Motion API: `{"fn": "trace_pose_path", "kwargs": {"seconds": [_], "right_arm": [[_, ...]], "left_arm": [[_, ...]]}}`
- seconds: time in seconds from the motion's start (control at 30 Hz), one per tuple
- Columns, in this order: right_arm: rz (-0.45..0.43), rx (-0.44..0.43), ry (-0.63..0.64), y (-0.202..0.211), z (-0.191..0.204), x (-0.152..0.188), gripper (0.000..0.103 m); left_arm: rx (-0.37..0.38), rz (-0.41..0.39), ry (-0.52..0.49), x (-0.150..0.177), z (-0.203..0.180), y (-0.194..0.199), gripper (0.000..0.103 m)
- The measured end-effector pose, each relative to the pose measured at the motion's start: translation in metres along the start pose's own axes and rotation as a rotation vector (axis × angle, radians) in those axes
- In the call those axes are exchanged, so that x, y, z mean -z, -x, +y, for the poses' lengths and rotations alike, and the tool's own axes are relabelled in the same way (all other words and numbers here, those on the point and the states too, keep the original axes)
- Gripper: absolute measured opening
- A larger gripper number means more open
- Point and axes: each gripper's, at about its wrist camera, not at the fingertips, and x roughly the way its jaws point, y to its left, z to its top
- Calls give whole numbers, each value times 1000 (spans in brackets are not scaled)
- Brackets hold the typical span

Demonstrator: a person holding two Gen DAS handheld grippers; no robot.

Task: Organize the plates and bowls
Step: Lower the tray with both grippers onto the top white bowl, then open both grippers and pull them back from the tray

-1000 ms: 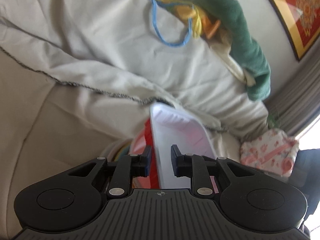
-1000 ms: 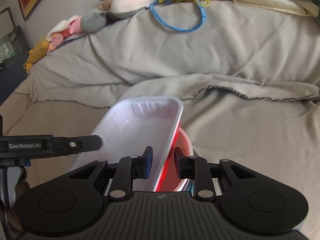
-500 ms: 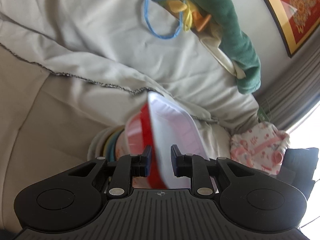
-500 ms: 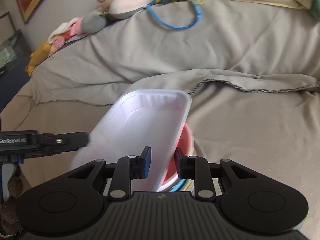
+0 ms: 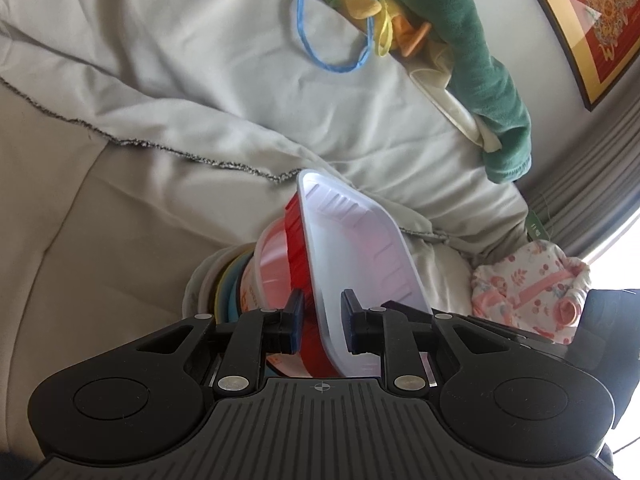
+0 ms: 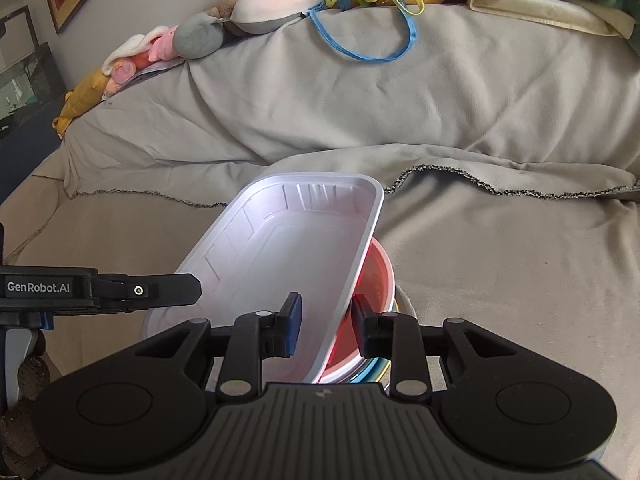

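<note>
A white rectangular tray with a red underside is tilted over a stack on the sofa seat. The stack is a red-lined bowl on several coloured plates. My left gripper is shut on the tray's near rim. In the right wrist view the tray leans on the bowl, with plates below it. My right gripper straddles the tray's right wall, one pad inside and one outside. Its jaws are beginning to open. The left gripper's finger reaches the tray from the left.
A grey-beige throw covers the sofa. Soft toys and a blue cord lie along the backrest, and a green towel hangs there. A pink floral bundle sits at the sofa's right end. A framed picture hangs on the wall.
The tray has tipped and settled toward the stack, and the bowl and plates under it show more fully. The right gripper's jaws stand slightly wider.
</note>
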Motion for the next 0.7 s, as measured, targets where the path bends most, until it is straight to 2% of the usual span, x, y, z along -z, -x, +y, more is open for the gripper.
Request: {"fn": "trace_pose_path", "kwargs": {"seconds": [0.17, 0.3, 0.43, 0.5, 0.57, 0.6, 0.7], "right_arm": [[-8, -9, 0, 9, 2, 2, 28], [-37, -11, 1, 24, 1, 4, 28], [-76, -28, -33, 51, -9, 8, 29], [-91, -44, -54, 68, -14, 13, 35], [-103, -44, -69, 83, -15, 23, 52], [-102, -37, -68, 89, -13, 32, 56], [-78, -4, -41, 97, -2, 67, 58]], "left_arm": [[-13, -33, 7, -1, -4, 14, 23], [-81, -98, -5, 5, -14, 33, 23], [-180, -187, -145, 30, -46, 52, 23], [-199, -180, -199, 48, -61, 59, 23], [-218, -175, -241, 70, -77, 64, 21], [-237, -176, -268, 83, -84, 66, 20], [-371, -172, -368, 127, -106, 64, 18]]}}
